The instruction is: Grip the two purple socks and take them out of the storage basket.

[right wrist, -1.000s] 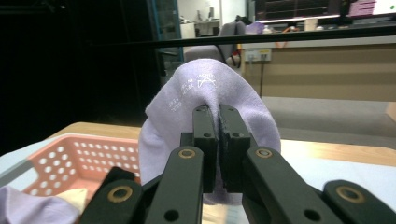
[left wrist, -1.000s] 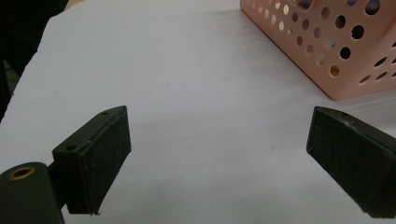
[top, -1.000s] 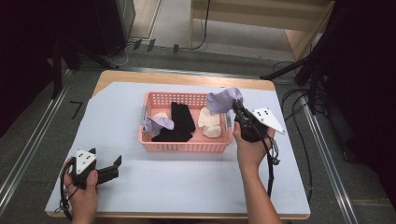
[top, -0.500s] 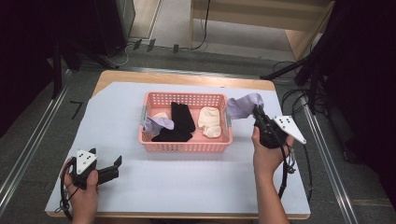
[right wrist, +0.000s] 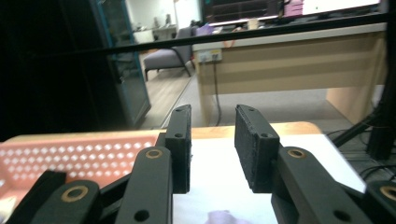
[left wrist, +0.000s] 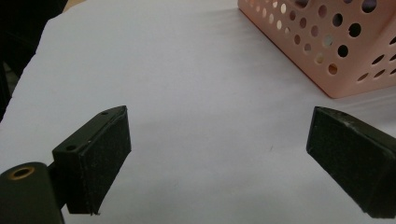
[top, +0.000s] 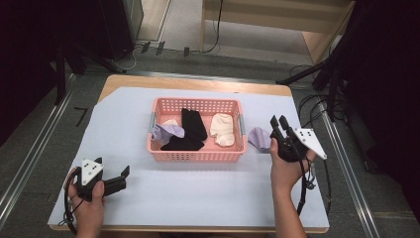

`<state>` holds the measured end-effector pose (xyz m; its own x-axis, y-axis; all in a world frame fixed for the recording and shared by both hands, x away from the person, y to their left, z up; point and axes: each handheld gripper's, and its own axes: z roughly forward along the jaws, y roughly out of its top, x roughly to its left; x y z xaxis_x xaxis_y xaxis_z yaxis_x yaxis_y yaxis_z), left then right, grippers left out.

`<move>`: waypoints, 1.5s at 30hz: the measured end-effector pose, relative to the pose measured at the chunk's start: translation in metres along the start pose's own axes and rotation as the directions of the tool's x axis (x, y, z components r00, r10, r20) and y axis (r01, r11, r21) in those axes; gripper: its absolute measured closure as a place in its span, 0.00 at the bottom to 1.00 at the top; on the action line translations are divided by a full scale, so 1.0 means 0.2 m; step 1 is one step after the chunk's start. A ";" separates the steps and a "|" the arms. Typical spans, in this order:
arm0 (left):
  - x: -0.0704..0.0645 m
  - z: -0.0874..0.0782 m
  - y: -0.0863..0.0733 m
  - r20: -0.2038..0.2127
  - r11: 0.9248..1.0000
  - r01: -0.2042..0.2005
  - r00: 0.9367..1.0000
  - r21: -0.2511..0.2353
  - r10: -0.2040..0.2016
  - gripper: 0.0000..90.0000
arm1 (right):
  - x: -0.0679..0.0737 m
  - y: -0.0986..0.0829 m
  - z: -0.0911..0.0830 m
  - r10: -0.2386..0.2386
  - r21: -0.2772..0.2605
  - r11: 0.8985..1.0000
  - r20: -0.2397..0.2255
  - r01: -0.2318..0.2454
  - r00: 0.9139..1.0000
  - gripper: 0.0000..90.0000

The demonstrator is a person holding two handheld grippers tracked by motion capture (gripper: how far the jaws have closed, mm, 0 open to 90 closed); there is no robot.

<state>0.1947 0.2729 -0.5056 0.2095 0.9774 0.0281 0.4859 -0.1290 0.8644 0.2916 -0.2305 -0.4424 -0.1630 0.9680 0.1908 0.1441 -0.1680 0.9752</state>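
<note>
A pink perforated basket (top: pixel 157 147) stands mid-table and holds a lavender sock (top: pixel 168 133), black socks (top: pixel 190 126) and a cream sock (top: pixel 223 130). Another lavender sock (top: pixel 258 137) lies on the white sheet just right of the basket. My right gripper (top: pixel 278 120) is raised beside that sock, tilted up, open with nothing between its jaws. In the right gripper view the gripper (right wrist: pixel 214 116) has a bare gap and the sock (right wrist: pixel 223 217) peeks in at the bottom. My left gripper (top: pixel 122 178) rests at the front left, wide open and empty (left wrist: pixel 217 140), with the basket (left wrist: pixel 336 46) ahead to its right.
A white sheet (top: pixel 208 193) covers the wooden table (top: pixel 198 82). Cables (top: pixel 317 106) trail off the right side. A metal rail (top: pixel 29 158) runs along the floor at the left. A wooden desk (right wrist: pixel 289 65) stands beyond the table.
My right gripper carried the lavender sock from above the basket's right end out to the table on its right, then let it go. The left gripper stayed still.
</note>
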 end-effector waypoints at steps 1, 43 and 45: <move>0.00 0.00 0.00 0.000 1.000 0.001 1.000 0.000 -0.001 0.08 | 0.03 0.00 0.01 -0.012 0.005 1.000 -0.019 0.012 1.000 0.74; 0.07 -0.03 0.01 -0.041 0.985 0.087 0.995 -0.151 -0.094 0.08 | 0.87 -0.20 0.32 -0.068 0.212 0.965 -0.362 0.153 0.930 0.68; 0.06 -0.03 0.00 -0.041 0.984 0.080 0.995 -0.156 -0.088 0.08 | 0.88 -0.20 0.33 -0.072 0.218 0.962 -0.373 0.163 0.925 0.67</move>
<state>0.1932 0.2863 -0.5024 0.1310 0.9910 -0.0272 0.3625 -0.0223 0.9317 0.3217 -0.0405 -0.4552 -0.5252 0.8380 0.1479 0.3252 0.0370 0.9449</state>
